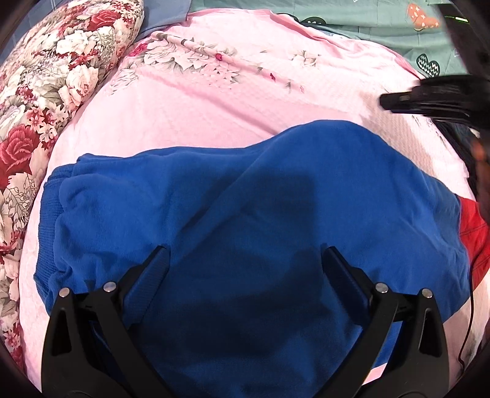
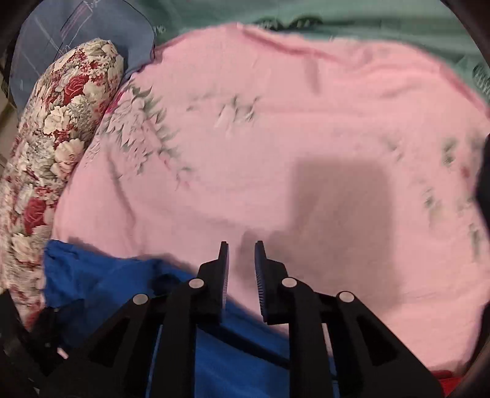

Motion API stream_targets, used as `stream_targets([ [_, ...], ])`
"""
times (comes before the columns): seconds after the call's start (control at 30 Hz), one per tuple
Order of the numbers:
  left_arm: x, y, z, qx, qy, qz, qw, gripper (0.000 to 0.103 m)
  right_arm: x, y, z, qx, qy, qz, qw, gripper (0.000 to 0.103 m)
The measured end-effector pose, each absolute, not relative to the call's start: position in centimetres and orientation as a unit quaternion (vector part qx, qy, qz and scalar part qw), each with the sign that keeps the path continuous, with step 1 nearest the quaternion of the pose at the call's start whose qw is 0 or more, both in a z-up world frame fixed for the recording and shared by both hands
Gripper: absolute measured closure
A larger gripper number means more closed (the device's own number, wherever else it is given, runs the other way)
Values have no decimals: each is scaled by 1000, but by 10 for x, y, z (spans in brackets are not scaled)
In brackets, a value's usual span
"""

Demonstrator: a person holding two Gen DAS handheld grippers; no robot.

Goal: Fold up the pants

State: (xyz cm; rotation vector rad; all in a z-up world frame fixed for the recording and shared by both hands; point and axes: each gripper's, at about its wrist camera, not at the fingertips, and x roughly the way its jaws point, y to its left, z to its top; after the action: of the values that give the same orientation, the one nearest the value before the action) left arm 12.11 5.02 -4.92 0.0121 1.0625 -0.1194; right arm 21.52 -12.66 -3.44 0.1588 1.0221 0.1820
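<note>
Blue fleece pants lie bunched on a pink bedspread, their ribbed waistband at the left. My left gripper hangs just over the middle of the pants, jaws wide open and nothing between them. In the left wrist view my right gripper reaches in from the right edge, above the bedspread beyond the pants. In the right wrist view my right gripper shows a narrow gap with only the pink bedspread behind it and no cloth in it. The pants lie below and left of its fingers.
A rolled floral quilt lines the left side. A green sheet with heart prints lies beyond the bedspread. A red cloth pokes out at the pants' right end, and a black cable runs down there.
</note>
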Motion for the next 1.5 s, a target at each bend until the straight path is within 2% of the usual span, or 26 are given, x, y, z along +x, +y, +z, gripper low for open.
stream_targets([
  [0.07,121,50,-49,2,507,-55,860,2,192,-122,-21,80,460,131,874,85],
  [0.2,122,49,-49,2,508,-51,860,2,158,-69,-30,-1,475,235,848,85],
  [0.37,121,50,-49,11,507,-59,860,2,186,-88,-67,-4,501,138,854,87],
  [0.4,122,52,-48,9,506,-59,860,2,190,-107,-69,9,495,98,863,80],
  [0.5,118,58,-36,-2,494,-56,868,2,187,-145,-67,31,486,21,873,78],
  [0.6,118,65,-22,-11,475,-45,879,2,162,-146,-50,84,455,89,882,78],
  [0.67,122,74,-19,-19,476,-35,879,2,151,-127,-39,95,437,145,882,69],
  [0.7,124,79,-20,-20,480,-24,877,2,150,-111,-38,93,442,179,874,60],
  [0.83,125,105,-21,-43,486,2,873,2,160,-62,-48,38,463,200,863,60],
  [0.9,123,112,-23,-49,487,2,872,2,168,-57,-64,-23,485,150,861,60],
  [1.03,121,112,-24,-35,485,4,874,2,171,-107,-62,-39,451,7,892,58],
  [1.17,111,111,-10,-30,461,-5,887,2,137,-179,-40,62,446,67,890,56],
  [1.27,108,114,-8,-38,459,-10,888,2,115,-200,-40,33,470,98,876,52],
  [1.47,103,129,-20,-47,476,15,878,2,105,-209,-71,-13,512,100,853,52],
  [1.5,102,131,-21,-47,476,17,878,2,106,-209,-73,-16,513,103,852,57],
])
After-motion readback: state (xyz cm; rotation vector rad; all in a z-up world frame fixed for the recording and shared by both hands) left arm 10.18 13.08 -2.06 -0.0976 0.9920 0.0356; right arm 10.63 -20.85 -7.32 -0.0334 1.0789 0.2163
